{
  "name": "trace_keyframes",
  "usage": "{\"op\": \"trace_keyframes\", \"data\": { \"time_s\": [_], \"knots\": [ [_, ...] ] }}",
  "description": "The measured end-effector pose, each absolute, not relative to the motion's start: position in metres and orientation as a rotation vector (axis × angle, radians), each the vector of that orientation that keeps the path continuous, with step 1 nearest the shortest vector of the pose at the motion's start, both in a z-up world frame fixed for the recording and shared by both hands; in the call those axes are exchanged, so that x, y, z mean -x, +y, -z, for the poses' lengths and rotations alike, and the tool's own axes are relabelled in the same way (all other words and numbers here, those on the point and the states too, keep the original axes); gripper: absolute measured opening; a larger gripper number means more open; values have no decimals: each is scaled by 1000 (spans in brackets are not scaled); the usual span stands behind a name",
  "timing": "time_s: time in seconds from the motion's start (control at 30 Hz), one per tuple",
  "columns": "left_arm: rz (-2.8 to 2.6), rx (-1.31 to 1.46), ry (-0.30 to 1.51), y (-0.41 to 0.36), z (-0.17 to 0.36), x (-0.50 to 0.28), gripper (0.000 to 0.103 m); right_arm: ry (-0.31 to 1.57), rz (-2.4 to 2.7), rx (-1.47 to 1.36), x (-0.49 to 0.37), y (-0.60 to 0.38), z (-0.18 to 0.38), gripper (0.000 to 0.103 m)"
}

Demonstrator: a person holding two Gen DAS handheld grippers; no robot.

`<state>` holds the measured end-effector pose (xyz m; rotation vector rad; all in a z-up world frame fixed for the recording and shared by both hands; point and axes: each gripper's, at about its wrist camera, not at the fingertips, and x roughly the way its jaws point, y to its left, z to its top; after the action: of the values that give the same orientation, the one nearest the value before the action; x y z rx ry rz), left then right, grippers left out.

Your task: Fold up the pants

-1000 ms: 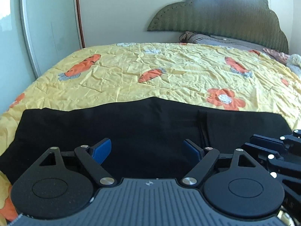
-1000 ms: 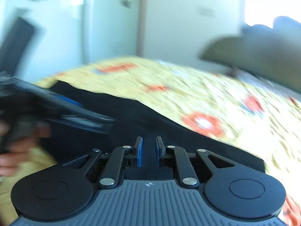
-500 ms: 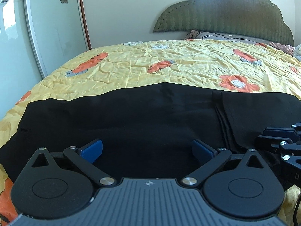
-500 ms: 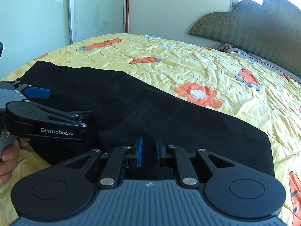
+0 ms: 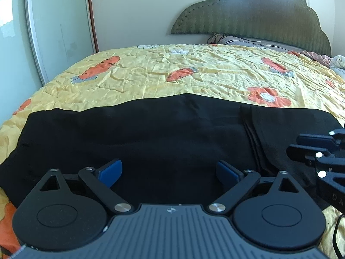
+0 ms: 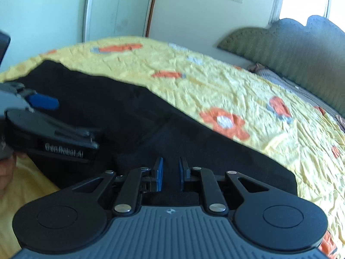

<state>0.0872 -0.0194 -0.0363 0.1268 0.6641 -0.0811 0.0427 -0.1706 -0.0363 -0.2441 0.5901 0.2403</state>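
1. The bed (image 5: 194,73) carries your black pants (image 5: 140,136), laid flat across its near edge, 1 end already doubled over.
2. Your left claw (image 5: 169,171) stands spread over the cloth, closing; pinch a near edge next.
3. Your right claw (image 6: 170,173) is nearly pressed together, apparently empty.
4. No containers show.
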Motion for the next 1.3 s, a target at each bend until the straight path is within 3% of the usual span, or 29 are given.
{"op": "trace_keyframes", "data": {
  "time_s": [0.27,0.47,0.53,0.67,0.9,1.03,1.2,1.3],
  "knots": [
    [-114,206,660,104,-17,-69,93,422,-484,429,-28,-87,9,15],
    [-236,477,736,194,-21,-61,91,358,-702,531,-16,-12,10,15],
    [-220,569,771,211,-14,-60,90,340,-733,592,-12,11,16,20],
    [-116,762,838,230,7,-64,90,307,-759,680,-4,36,29,51],
    [-52,875,842,234,19,-69,92,293,-721,852,5,55,58,52],
    [7,976,834,237,26,-74,93,131,-614,1038,18,70,80,52],
    [90,1123,816,239,38,-79,94,11,-491,990,5,72,73,73],
    [129,1182,798,239,45,-88,93,82,-511,797,-12,54,45,73]
  ]
}}
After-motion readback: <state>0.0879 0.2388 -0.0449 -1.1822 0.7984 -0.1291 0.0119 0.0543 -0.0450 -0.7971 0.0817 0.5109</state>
